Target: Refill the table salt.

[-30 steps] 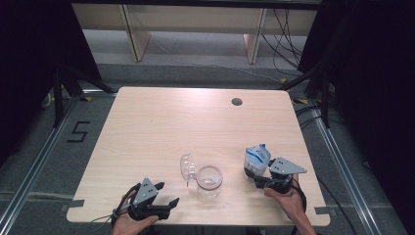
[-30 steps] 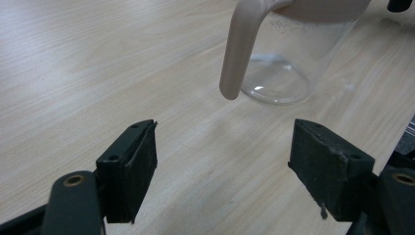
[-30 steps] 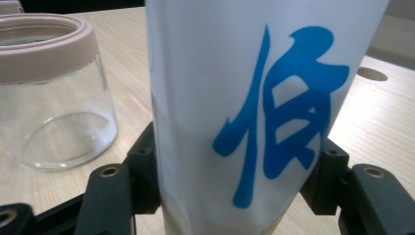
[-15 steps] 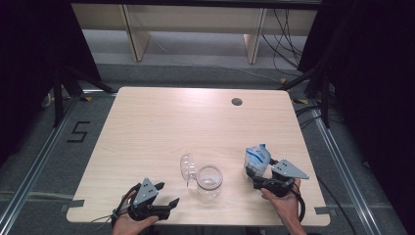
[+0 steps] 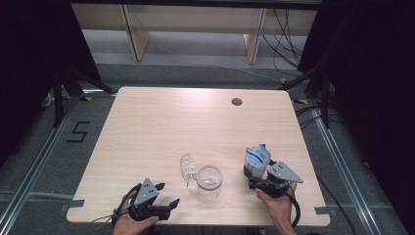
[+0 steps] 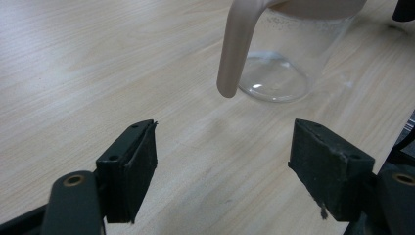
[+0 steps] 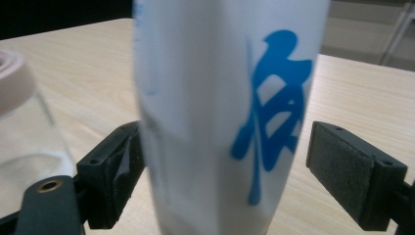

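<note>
In the high view, the right gripper [image 5: 255, 180] sits at the near right of the table [image 5: 161, 122], just behind the white and blue bag [image 5: 257, 159], which stands upright where it stood a second ago. The right hand [image 5: 276, 203] has drawn slightly nearer the near edge than before. The left gripper [image 5: 169, 203] stays at the near left edge, its jaws spread wide on nothing. The clear jar [image 5: 209, 181] stands between the two grippers with its hinged lid [image 5: 186, 169] thrown open to the left. The far half of the table is bare wood up to the round cable hole [image 5: 237, 102].

In the left gripper view, both pads [image 6: 139, 164] stand wide apart over bare wood, the jar [image 6: 279, 63] a little beyond them.

In the right gripper view, the jaws have just been opening; the bag [image 7: 225, 117] stands between them, with a clear gap at the right pad [image 7: 342, 164], while the left pad lies close against it. The jar [image 7: 24, 132] shows at the left.
</note>
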`<action>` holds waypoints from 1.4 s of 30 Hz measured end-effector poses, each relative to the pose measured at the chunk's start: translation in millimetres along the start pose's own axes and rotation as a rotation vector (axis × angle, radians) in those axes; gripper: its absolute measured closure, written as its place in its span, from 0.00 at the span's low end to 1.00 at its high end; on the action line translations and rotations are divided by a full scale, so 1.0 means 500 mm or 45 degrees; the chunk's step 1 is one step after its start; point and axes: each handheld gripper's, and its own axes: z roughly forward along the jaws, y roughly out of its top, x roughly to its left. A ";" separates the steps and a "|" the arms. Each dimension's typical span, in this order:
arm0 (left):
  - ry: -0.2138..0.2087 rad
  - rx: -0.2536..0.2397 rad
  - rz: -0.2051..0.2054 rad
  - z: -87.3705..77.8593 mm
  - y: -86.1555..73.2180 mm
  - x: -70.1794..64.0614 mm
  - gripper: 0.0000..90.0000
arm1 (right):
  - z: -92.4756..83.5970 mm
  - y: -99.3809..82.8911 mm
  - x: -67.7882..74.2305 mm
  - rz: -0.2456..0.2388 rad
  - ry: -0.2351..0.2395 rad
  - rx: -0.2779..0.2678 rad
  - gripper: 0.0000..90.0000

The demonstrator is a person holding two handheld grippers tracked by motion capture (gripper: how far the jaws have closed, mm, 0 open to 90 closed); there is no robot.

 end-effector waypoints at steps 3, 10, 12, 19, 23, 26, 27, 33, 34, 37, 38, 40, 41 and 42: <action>0.000 0.001 0.000 0.000 0.000 0.001 0.28 | 0.002 -0.001 -0.001 0.027 -0.004 0.010 0.19; -0.006 0.000 -0.009 0.000 0.000 -0.001 0.28 | 0.005 -0.006 0.005 0.033 -0.008 0.008 0.19; -0.004 0.000 0.000 0.000 0.000 -0.001 0.28 | 0.009 -0.008 0.006 0.000 -0.029 -0.019 0.19; -0.013 -0.003 -0.019 0.001 -0.001 -0.002 0.28 | 0.025 -0.015 0.016 -0.007 -0.009 -0.031 0.22; -0.009 -0.001 0.000 0.000 0.000 0.000 0.28 | 0.028 -0.014 0.022 -0.026 -0.016 -0.039 0.25; -0.010 -0.001 0.001 0.000 0.000 -0.001 0.28 | 0.026 -0.013 0.025 -0.015 -0.015 -0.022 0.28; -0.014 -0.001 0.007 0.000 0.000 0.000 0.28 | 0.026 -0.013 0.023 -0.026 -0.014 -0.020 0.28; -0.013 -0.002 0.011 0.001 0.000 0.000 0.28 | 0.028 -0.013 0.023 -0.024 -0.014 -0.031 0.30; -0.013 -0.002 0.010 0.001 0.000 0.000 0.28 | 0.029 -0.013 0.022 -0.021 -0.010 -0.033 0.31; -0.012 -0.006 -0.003 0.002 0.000 -0.002 0.28 | 0.029 -0.012 0.019 -0.012 0.000 -0.024 0.34; -0.010 -0.002 0.002 0.001 0.000 -0.002 0.28 | 0.028 -0.012 0.019 -0.022 -0.016 -0.015 0.34; -0.013 -0.007 -0.002 0.002 0.000 -0.002 0.28 | 0.028 -0.012 0.021 0.008 -0.014 -0.008 0.36; -0.013 -0.003 0.009 0.001 0.000 0.000 0.28 | 0.030 -0.012 0.016 -0.019 -0.002 -0.015 0.37; -0.011 -0.002 0.003 0.001 0.000 -0.001 0.28 | 0.031 -0.012 0.013 -0.013 -0.004 -0.016 0.39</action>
